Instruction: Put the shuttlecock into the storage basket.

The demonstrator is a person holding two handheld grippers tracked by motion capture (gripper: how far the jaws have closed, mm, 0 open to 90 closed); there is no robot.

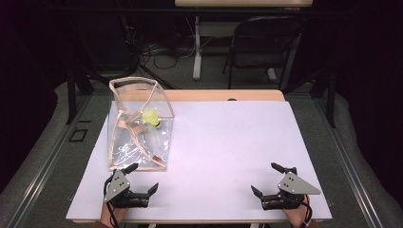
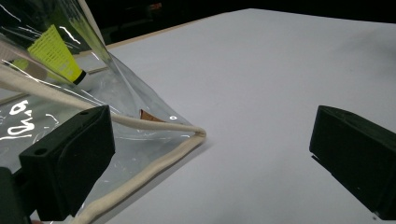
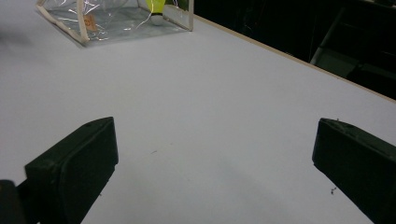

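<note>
Two grippers rest low in the high view, both with jaws spread wide and nothing between them. The left gripper (image 1: 141, 177) sits at lower left, just beside the near corner of a clear bag (image 1: 140, 124) with cream piping; in the left gripper view that corner (image 2: 198, 133) lies between the jaws, nearer the left one, and touches neither. The bag stands at the left of the white desk (image 1: 228, 142), sagging. Inside it, a yellow shuttlecock (image 1: 152, 117) lies tilted, its white cork down (image 2: 56, 53). The right gripper (image 1: 266, 179) sits at lower right, well apart from the bag, over bare desk (image 3: 201, 140).
</note>
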